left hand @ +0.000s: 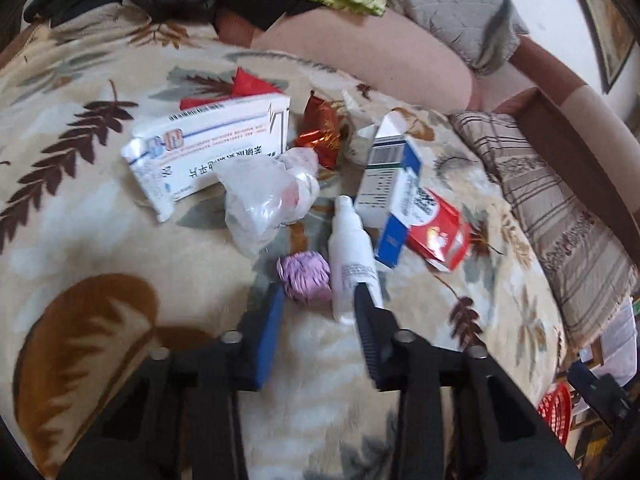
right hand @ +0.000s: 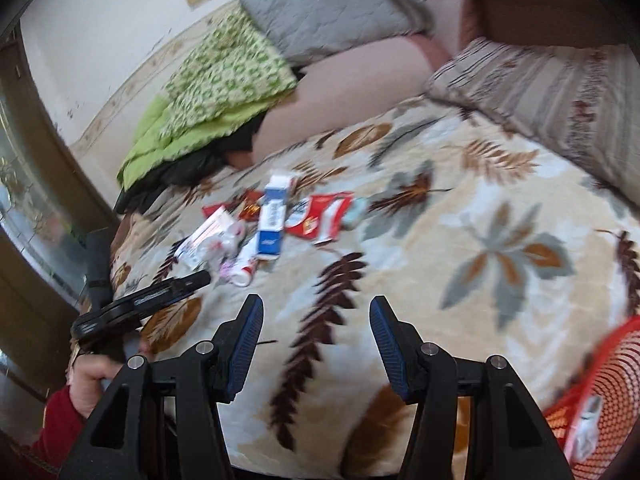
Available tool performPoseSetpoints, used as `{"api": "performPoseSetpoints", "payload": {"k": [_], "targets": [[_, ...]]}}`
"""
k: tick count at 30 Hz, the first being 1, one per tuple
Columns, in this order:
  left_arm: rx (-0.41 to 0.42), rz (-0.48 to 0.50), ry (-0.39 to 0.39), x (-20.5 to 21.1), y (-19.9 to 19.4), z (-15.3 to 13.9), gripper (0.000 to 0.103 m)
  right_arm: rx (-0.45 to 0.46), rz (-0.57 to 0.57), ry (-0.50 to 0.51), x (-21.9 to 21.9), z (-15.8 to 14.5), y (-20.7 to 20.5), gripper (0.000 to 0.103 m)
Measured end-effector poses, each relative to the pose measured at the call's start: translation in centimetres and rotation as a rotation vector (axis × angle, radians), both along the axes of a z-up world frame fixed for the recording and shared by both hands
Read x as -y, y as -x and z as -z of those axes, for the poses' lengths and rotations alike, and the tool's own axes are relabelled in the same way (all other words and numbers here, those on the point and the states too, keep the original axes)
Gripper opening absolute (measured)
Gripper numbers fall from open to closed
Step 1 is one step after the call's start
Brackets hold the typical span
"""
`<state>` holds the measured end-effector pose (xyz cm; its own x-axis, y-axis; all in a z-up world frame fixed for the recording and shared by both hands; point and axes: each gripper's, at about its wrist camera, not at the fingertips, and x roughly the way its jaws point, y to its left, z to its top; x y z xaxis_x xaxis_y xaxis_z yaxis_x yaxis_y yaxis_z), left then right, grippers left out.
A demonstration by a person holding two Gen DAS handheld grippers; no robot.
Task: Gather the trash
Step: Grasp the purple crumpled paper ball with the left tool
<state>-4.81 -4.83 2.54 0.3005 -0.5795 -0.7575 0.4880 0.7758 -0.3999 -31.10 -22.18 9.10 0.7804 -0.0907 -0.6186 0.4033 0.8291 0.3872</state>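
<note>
Surface: a bed covered by a cream fleece blanket printed with brown and grey leaves, bearing a loose pile of trash near its middle.

Left gripper: fingers spread apart and grasping nothing, hovering just short of the near edge of the pile. Its left fingertip sat just beside the crumpled lilac foil wrapper; its right fingertip overlapped the near end of the white plastic spray bottle, contact not discernible.

Pile, seen from the left wrist:
- flattened white medicine carton with a barcode and blue print, at far left;
- crumpled clear plastic bag, lying against that carton's near right corner;
- red and gold foil wrapper, farther back at centre;
- tall blue and white cardboard box, right of the bottle;
- red and white carton, touching the blue box on its right;
- red paper scrap, behind the white carton.

Right gripper: fingers released, wide apart and empty, over bare blanket well nearer than the pile.

Red plastic mesh basket: at the near right corner in the right wrist view, a white item inside, unidentifiable.

Background: green patterned quilt and grey quilted pillow at the far side.
</note>
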Motion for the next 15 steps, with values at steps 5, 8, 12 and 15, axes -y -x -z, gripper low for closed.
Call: {"api": "performPoseSetpoints", "payload": {"k": [5,8,12,15], "targets": [[-0.014,-0.008,-0.021,1.0,-1.3,1.7,0.025,0.002,-0.043,-0.09,-0.4,0.4,-4.8,0.06],[-0.017,-0.014,0.005,0.4,-1.3,1.5,0.024,0.019,-0.05,-0.113,-0.7,0.3,-6.3,0.06],[0.049,-0.037,-0.002,-1.3,0.0,0.2,0.024,0.018,-0.059,-0.124,-1.2,0.7,-8.4,0.06],[0.134,-0.095,-0.006,-3.3,0.7,-1.4,0.024,-0.005,-0.055,-0.139,-1.0,1.6,-10.4,0.06]]}}
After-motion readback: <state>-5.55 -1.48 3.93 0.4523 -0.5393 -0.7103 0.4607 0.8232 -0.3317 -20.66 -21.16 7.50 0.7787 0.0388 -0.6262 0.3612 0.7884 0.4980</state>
